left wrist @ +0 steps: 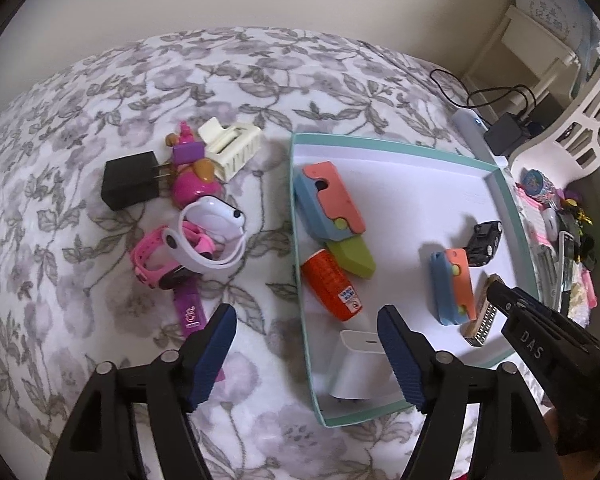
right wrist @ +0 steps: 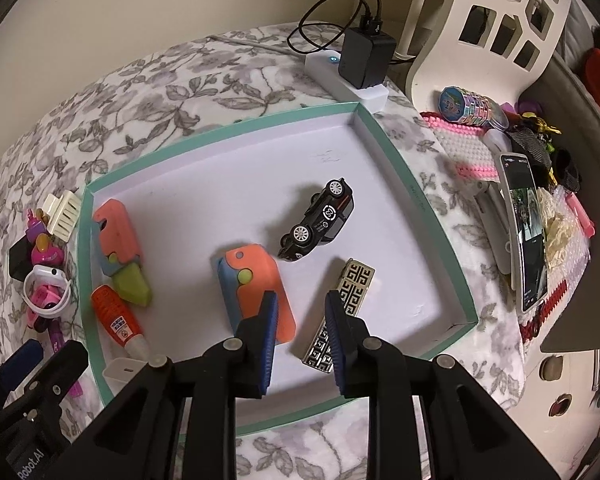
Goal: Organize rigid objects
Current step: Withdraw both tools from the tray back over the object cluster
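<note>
A: Right wrist view first: where are the sorted pieces?
B: Inside the teal-rimmed tray [right wrist: 420, 200] on the floral blanket [right wrist: 148, 92]. A black toy car [right wrist: 320, 220] lies on its side near the middle. Just below it a patterned gold-and-black bar [right wrist: 342, 312] lies flat, and beside that an orange-and-blue toy knife [right wrist: 256, 292].

A: And along the tray's left wall?
B: A larger orange-and-blue toy with a green blade [right wrist: 120, 256], an orange tube [right wrist: 116, 320] below it, and a white charger block [right wrist: 124, 370] at the near corner.

A: What is the right gripper [right wrist: 300, 344] doing?
B: Its jaws stand apart, holding nothing, between the small knife and the patterned bar. One blue pad looks to overlap the bar's edge; contact can't be told.

A: The left gripper [left wrist: 306, 356]?
B: Spread wide and empty, hovering over the tray's near left rim above the white charger.

A: What remains outside the tray?
B: On the blanket to the left: a black plug adapter [left wrist: 130, 180], a pink toy figure [left wrist: 192, 184], a cream hair clip [left wrist: 232, 146], a white watch [left wrist: 214, 232] looped with a pink watch [left wrist: 160, 260], and a purple stick [left wrist: 192, 312].

A: Farther out?
B: A power strip [right wrist: 348, 80] with a black adapter beyond the tray, and a phone [right wrist: 526, 228] among clutter to the right.
</note>
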Tool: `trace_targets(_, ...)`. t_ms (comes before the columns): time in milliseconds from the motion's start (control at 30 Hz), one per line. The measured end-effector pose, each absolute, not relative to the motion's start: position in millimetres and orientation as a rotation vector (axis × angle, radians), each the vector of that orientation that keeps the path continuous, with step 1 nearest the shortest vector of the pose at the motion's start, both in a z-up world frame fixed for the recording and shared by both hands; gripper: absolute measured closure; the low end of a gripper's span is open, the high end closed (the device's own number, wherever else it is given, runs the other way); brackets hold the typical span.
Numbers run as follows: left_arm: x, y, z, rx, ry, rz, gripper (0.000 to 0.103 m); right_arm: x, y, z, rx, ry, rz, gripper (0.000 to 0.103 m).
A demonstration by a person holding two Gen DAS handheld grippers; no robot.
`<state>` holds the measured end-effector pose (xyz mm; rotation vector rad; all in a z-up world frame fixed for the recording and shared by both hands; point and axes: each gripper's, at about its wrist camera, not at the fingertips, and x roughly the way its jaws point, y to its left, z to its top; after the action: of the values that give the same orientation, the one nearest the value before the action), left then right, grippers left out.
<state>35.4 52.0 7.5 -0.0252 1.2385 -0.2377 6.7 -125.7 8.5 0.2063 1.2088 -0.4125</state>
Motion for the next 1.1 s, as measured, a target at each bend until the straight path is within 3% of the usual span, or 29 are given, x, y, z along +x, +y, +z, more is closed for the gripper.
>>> trace_targets(67,36.6,54.1,6.7,-0.025,1.239,-0.223,0.015,7.0,-124.4,8.3,0.204,1.208,-0.410,0.053)
trace_targets(133,36.9,56.2,6.5,-0.020,1.239,-0.208,0.006,7.6,-122.5,8.0,0.203,1.205,-0.403,0.042)
trace_targets(233,38.4,60.5,5.7,-0.017,1.238,-0.181,0.001,8.7,-119.5,7.2,0.206,1.201,-0.387,0.038)
trace_targets(333,41.1,67.9,3.7,-0.027,1.249,-0.155,0.000,9.7,-116.4,6.0,0.206,1.194,-0.372,0.015)
trace_targets(733,52.2,129.2,8.2,-0.147,1.242,-0.006,0.000,14.4,-87.9,14.0,0.195,1.145,-0.268,0.015)
trace_targets(1100,51.7,238.7,25.8,-0.303,1.159,0.221,0.000,29.1,6.2,12.6,0.132,1.128,-0.007,0.015)
